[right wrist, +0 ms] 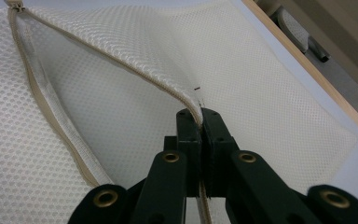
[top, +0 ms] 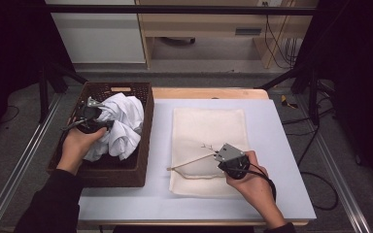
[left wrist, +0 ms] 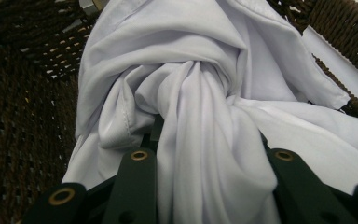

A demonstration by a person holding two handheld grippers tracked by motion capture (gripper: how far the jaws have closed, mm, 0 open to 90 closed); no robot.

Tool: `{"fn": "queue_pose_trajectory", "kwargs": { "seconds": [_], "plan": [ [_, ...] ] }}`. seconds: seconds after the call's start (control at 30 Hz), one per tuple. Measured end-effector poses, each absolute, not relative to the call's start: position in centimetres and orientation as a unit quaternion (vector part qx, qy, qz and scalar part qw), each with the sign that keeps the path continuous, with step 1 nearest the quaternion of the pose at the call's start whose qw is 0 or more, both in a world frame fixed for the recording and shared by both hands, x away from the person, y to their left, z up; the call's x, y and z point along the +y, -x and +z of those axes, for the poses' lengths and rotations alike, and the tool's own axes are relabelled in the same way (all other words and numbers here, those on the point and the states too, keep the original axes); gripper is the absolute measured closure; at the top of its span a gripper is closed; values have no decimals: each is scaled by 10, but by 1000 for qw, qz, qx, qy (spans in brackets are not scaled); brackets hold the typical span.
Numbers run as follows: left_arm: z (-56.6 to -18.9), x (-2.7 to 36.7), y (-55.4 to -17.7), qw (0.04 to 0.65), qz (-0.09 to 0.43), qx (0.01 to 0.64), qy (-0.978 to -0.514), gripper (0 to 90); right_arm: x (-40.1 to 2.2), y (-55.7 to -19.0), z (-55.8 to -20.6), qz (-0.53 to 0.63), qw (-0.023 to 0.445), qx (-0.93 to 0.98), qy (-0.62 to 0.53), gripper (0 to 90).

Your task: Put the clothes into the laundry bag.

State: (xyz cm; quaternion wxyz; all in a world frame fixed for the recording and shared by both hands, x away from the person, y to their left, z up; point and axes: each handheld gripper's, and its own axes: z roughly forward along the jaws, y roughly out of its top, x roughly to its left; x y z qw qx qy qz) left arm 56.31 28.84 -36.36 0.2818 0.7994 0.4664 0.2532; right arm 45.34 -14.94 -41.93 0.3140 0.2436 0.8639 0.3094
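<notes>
In the basket [top: 143, 127], the left gripper [top: 93, 118] clamps a bunched fold of the white cloth [top: 121, 124], which bulges ahead of its jaws. On the desk [top: 281, 145], the right gripper [top: 222, 158] pinches the zipper edge of the mesh bag [top: 209, 128] fully closed, the bag's mouth gaping just beside its jaws.

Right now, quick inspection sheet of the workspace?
Surface: pale table top, wooden edge at the far side.
Job's things: white garment bunched in the brown woven basket; cream mesh laundry bag flat, zip mouth lifted.
Clutter: nothing seen.
Grippers: left hand-held gripper shut on the garment; right hand-held gripper shut on the bag's zip edge.
Cables: black cable trailing from the right gripper; more on the floor.
Surroundings: metal frame rails, wooden furniture behind.
</notes>
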Motion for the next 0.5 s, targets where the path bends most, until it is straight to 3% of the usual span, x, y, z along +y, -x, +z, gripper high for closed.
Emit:
{"fn": "queue_pose_trajectory", "kwargs": {
  "seconds": [0.5],
  "plan": [
    [-333, 294, -550, 312, 277, 454, -787, 665, -150, -454, -418, 316, 306, 864, -244, 878]
  ]
}}
